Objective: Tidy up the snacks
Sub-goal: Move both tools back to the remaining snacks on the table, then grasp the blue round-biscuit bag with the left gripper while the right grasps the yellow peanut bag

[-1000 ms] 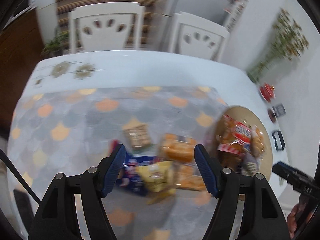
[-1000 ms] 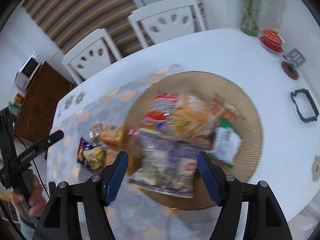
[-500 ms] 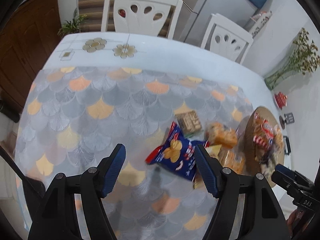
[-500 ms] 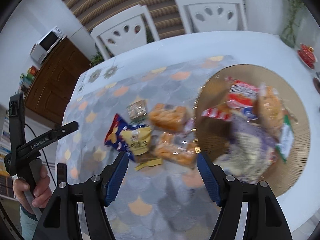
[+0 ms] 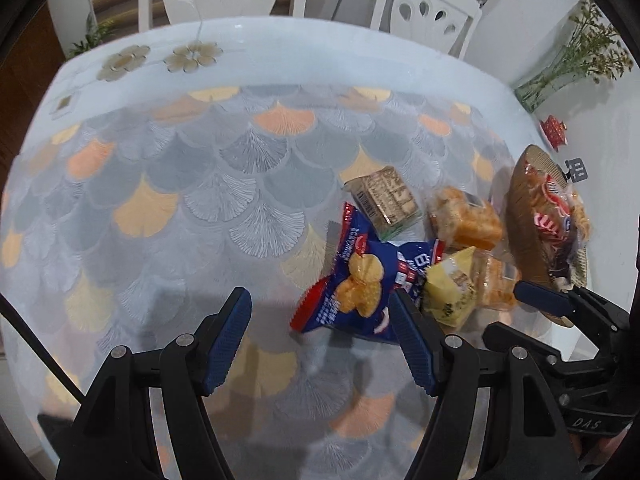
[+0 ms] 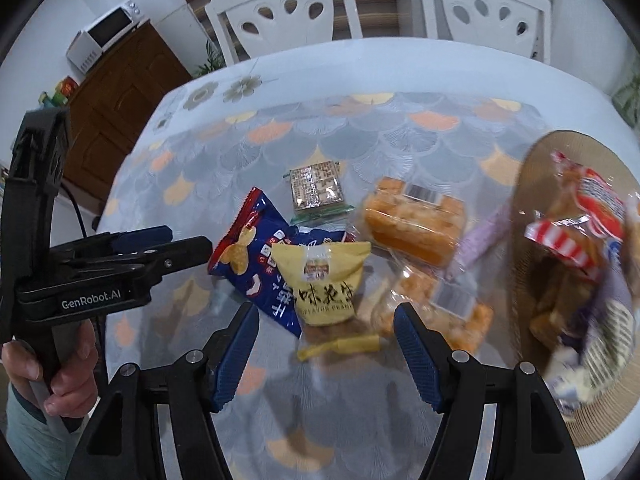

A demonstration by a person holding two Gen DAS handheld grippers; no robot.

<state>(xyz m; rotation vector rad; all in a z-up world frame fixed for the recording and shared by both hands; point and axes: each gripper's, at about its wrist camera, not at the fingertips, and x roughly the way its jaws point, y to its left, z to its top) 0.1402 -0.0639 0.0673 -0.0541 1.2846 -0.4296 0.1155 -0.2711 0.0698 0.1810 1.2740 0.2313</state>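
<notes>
Both hand-held grippers, left [image 5: 320, 340] and right [image 6: 326, 354], hang released and empty above the desk [image 6: 400, 68]. Loose snacks lie left of the tray [image 6: 536, 168]: blue bag [image 6: 256, 252], yellow bag [image 6: 324, 284].

The blue chip bag [image 6: 256, 264] and yellow peanut packet [image 6: 324, 280] are glossy plastic film, and the orange cakes [image 6: 412, 220] sit in clear, shiny wrap. The round tray [image 6: 532, 184] looks like matt woven straw or ribbed board, though blur hides which. A sheeny plastic tablecloth [image 5: 200, 200] lies smooth; the cabinet [image 6: 120, 92] is dark wood.
</notes>
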